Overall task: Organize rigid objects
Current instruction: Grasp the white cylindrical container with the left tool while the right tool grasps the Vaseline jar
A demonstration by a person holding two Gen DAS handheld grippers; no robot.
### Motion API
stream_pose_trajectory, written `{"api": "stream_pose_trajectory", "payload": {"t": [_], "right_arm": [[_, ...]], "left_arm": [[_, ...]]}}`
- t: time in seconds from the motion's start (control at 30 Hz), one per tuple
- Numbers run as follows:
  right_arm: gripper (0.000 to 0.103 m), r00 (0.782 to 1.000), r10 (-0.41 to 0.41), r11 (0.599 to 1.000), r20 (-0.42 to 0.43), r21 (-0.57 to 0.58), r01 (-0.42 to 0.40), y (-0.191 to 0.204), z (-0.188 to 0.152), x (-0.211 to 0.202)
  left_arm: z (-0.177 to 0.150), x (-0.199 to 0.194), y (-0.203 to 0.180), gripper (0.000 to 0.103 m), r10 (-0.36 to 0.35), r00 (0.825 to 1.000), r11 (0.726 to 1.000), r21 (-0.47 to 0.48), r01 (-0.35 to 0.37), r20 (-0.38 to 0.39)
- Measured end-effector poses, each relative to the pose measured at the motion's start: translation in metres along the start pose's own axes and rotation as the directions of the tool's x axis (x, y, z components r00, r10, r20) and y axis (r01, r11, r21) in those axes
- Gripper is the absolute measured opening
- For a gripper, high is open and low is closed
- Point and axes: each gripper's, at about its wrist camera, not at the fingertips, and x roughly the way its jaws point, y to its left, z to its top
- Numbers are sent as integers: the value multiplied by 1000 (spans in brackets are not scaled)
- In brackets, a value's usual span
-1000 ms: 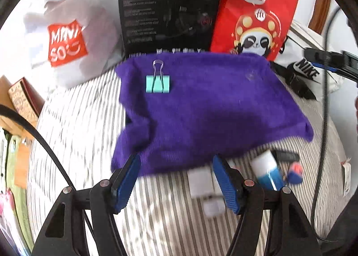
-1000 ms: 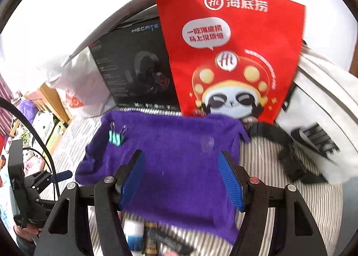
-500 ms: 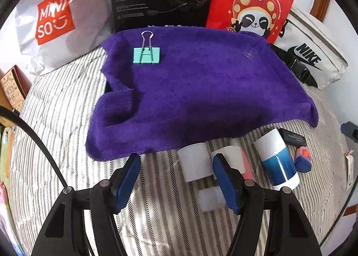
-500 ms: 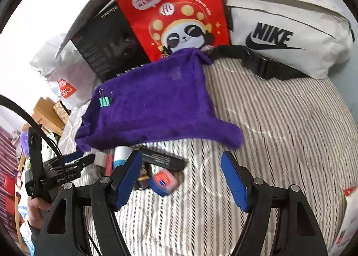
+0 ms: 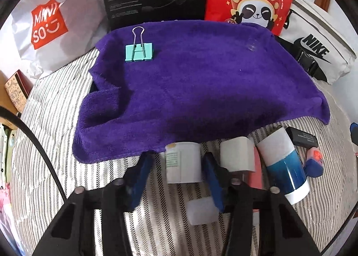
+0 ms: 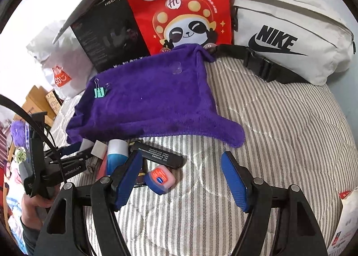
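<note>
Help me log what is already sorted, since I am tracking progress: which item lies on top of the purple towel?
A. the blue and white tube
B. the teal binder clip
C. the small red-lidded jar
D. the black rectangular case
B. The teal binder clip sits on the purple towel near its far left corner, while the tube, jar and case lie on the striped bedding in front of the towel's near edge.
</note>
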Motion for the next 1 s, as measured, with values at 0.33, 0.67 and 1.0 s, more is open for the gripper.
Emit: {"api": "stream_pose_trajectory", "payload": {"t": [0.33,0.67,1.0], "right_arm": [[73,998,-33,998,-47,-62,30,7,-10,23],[72,996,-15,992,-91,-129,3,23,-21,40],[60,997,-18,984,-81,-178,3,29,-34,56]], "left_arm": [[-12,-4,27,27,-14,999,1000,-7,15,48],[-25,-6,27,28,-12,991,1000,0,12,135],[-27,-8,26,28,-12,989,1000,8,11,149]]}}
